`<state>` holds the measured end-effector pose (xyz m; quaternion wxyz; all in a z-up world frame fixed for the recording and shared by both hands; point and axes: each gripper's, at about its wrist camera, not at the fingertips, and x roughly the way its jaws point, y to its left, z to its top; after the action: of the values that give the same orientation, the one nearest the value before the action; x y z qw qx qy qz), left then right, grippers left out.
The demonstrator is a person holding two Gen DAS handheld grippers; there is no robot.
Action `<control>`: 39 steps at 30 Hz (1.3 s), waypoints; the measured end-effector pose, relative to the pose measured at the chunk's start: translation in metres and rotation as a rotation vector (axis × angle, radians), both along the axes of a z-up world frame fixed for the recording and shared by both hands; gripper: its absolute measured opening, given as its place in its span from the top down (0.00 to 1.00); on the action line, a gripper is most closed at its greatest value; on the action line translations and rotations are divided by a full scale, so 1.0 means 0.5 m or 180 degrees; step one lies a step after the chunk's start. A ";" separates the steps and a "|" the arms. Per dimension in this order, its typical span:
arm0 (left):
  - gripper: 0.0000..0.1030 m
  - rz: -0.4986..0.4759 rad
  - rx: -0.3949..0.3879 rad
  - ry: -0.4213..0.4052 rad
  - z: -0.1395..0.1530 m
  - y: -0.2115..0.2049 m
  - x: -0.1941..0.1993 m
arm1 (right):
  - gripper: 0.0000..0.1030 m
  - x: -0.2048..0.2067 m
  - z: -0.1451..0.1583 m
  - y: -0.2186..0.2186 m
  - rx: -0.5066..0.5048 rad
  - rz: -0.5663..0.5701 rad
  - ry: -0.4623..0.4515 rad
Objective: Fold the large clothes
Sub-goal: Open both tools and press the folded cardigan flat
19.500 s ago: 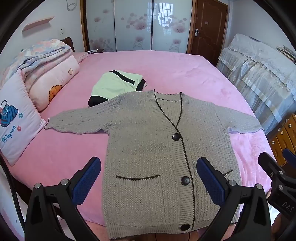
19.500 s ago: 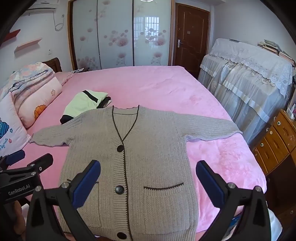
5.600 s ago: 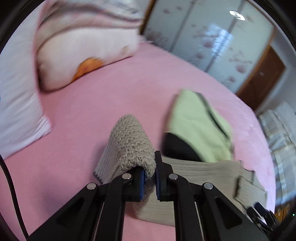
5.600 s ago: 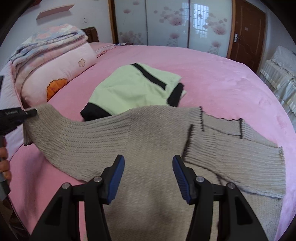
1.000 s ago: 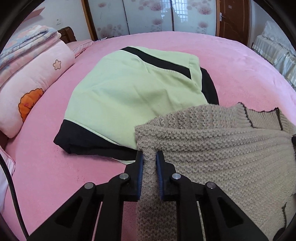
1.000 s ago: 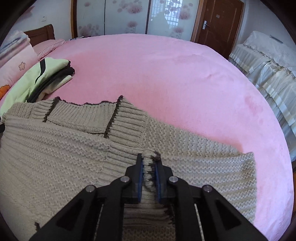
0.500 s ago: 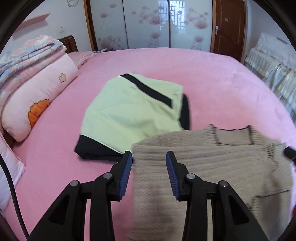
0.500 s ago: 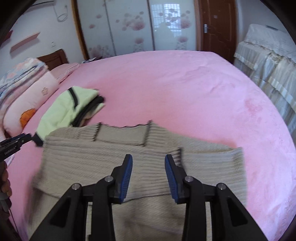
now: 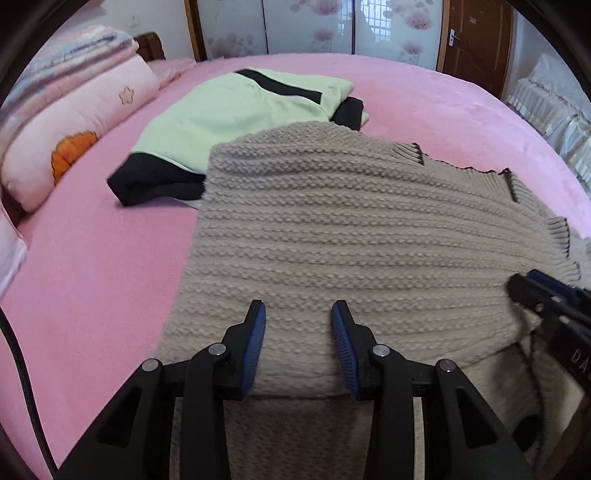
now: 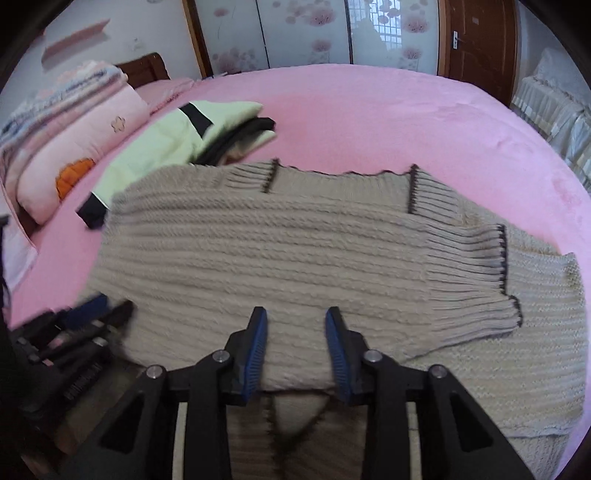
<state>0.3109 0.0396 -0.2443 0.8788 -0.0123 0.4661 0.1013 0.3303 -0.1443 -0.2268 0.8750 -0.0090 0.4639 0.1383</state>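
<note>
A grey knit cardigan (image 9: 351,229) with dark trim lies on the pink bed (image 9: 92,266), both sleeves folded across its body. It also shows in the right wrist view (image 10: 295,254). My left gripper (image 9: 298,321) is open and empty, low over the cardigan's left part. My right gripper (image 10: 293,325) is open and empty over the folded sleeve near the front edge. The right gripper also shows at the right edge of the left wrist view (image 9: 546,295); the left one shows blurred at the left of the right wrist view (image 10: 85,317).
A folded green and black garment (image 9: 229,110) lies just beyond the cardigan's left shoulder. Pink pillows and folded quilts (image 9: 70,125) are stacked at the left. A wardrobe with sliding doors (image 10: 306,29) and a brown door (image 10: 472,40) stand behind the bed.
Both grippers had let go of the cardigan half a second ago; since then they have dropped lower and closer over the folded cardigan, staying open.
</note>
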 end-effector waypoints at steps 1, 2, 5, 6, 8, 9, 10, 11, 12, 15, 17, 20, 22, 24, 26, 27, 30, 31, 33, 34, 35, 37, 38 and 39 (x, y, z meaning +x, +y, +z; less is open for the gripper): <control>0.64 -0.0024 0.0063 -0.0010 -0.001 0.003 -0.001 | 0.74 -0.001 -0.001 -0.013 -0.0057 -0.0034 -0.0028; 0.64 -0.0037 0.0066 -0.0016 -0.001 0.011 -0.001 | 0.74 0.001 -0.002 -0.031 -0.0144 -0.0119 -0.0062; 0.64 -0.0065 -0.0028 -0.0019 -0.006 0.038 -0.001 | 0.75 0.018 -0.010 -0.115 -0.0307 -0.0471 -0.0073; 0.64 -0.0068 -0.0041 -0.0024 -0.008 0.046 -0.002 | 0.75 0.023 -0.014 -0.143 -0.0325 -0.0583 -0.0054; 0.64 -0.0108 -0.0100 -0.0035 -0.009 0.054 -0.003 | 0.75 0.031 -0.018 -0.203 -0.0152 -0.0737 0.0026; 0.64 -0.0119 -0.0110 -0.0036 -0.008 0.058 -0.002 | 0.77 0.031 -0.017 -0.218 -0.0099 -0.0763 0.0046; 0.64 -0.0128 -0.0104 -0.0030 -0.008 0.057 -0.002 | 0.81 0.030 -0.014 -0.227 -0.0089 -0.0775 0.0057; 0.64 -0.0135 -0.0096 -0.0012 -0.006 0.055 -0.001 | 0.82 0.027 -0.010 -0.230 -0.0082 -0.0770 0.0065; 0.64 -0.0126 -0.0102 0.0012 -0.004 0.053 0.000 | 0.81 0.024 -0.006 -0.230 -0.0083 -0.0778 0.0068; 0.52 -0.0104 -0.0194 0.0096 0.012 0.050 0.000 | 0.79 0.009 0.011 -0.233 -0.0037 -0.0803 0.0073; 0.47 -0.0082 -0.0281 0.0072 0.035 0.052 -0.007 | 0.79 -0.003 0.029 -0.241 0.0063 -0.0792 0.0056; 0.43 -0.0119 -0.0223 -0.0015 0.080 0.043 -0.021 | 0.78 -0.027 0.065 -0.241 0.0122 -0.0756 -0.0003; 0.30 -0.0157 -0.0192 -0.0068 0.119 0.034 -0.034 | 0.77 -0.038 0.096 -0.234 0.0146 -0.0720 -0.0041; 0.29 -0.0213 -0.0177 -0.0127 0.155 0.024 -0.046 | 0.74 -0.054 0.130 -0.232 0.0147 -0.0704 -0.0105; 0.28 -0.0289 -0.0169 -0.0183 0.195 0.012 -0.059 | 0.67 -0.073 0.170 -0.235 0.0167 -0.0709 -0.0173; 0.28 -0.0319 -0.0171 -0.0207 0.216 0.006 -0.066 | 0.67 -0.082 0.188 -0.236 0.0191 -0.0711 -0.0205; 0.28 -0.0364 -0.0144 -0.0283 0.272 -0.009 -0.090 | 0.65 -0.115 0.246 -0.236 0.0221 -0.0688 -0.0317; 0.28 -0.0362 -0.0092 -0.0326 0.297 -0.017 -0.101 | 0.65 -0.128 0.266 -0.234 0.0210 -0.0678 -0.0361; 0.28 -0.0376 -0.0024 -0.0398 0.334 -0.027 -0.124 | 0.63 -0.155 0.303 -0.232 0.0193 -0.0671 -0.0428; 0.28 -0.0400 -0.0035 -0.0438 0.351 -0.031 -0.136 | 0.60 -0.171 0.322 -0.232 0.0203 -0.0661 -0.0456; 0.28 -0.0416 -0.0063 -0.0478 0.372 -0.033 -0.150 | 0.58 -0.185 0.338 -0.232 0.0214 -0.0653 -0.0484; 0.28 -0.0446 -0.0136 -0.0550 0.411 -0.036 -0.180 | 0.54 -0.221 0.373 -0.230 0.0218 -0.0633 -0.0576; 0.28 -0.0452 -0.0148 -0.0585 0.426 -0.037 -0.192 | 0.52 -0.240 0.391 -0.228 0.0197 -0.0620 -0.0627; 0.28 -0.0462 -0.0149 -0.0648 0.445 -0.038 -0.209 | 0.52 -0.256 0.405 -0.227 0.0186 -0.0608 -0.0668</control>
<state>0.2064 0.0208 -0.0220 0.9261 -0.0093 0.3764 0.0247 0.2024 -0.2580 -0.0243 0.9277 0.0462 0.3644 0.0661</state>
